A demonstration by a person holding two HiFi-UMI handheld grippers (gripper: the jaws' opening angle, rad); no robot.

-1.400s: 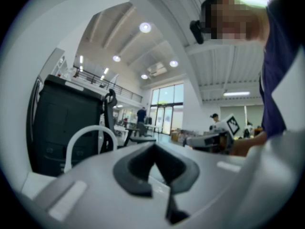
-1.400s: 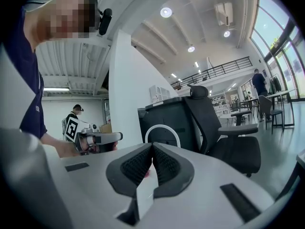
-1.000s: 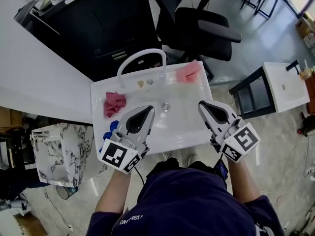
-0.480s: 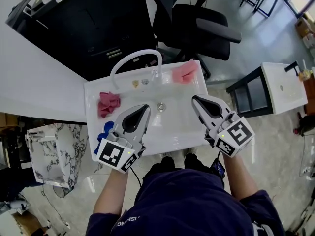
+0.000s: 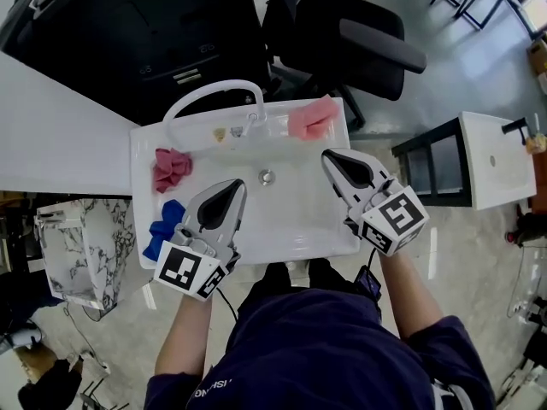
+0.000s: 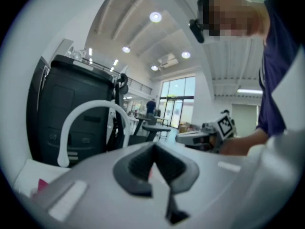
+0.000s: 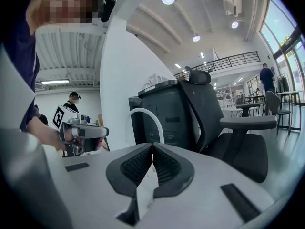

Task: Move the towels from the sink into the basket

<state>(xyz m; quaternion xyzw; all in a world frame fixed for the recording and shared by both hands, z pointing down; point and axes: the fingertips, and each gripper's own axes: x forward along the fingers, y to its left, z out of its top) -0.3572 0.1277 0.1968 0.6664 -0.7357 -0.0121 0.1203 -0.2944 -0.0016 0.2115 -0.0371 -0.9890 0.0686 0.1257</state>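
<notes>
Three towels lie in the white rectangular sink (image 5: 291, 220), all crumpled. A dark pink towel (image 5: 171, 167) sits bunched at the left side of the basin. A blue towel (image 5: 162, 233) is just in front of it, near the left front corner. A pale pink towel (image 5: 312, 118) rests at the back right corner, well apart from the other two. The basket (image 5: 60, 254) – marble-patterned, upright – stands just beside the sink's left end.

The sink (image 5: 291, 220) is glossy, smooth white; the red towel (image 5: 171, 167) on its left rim is matt, crumpled cloth.
</notes>
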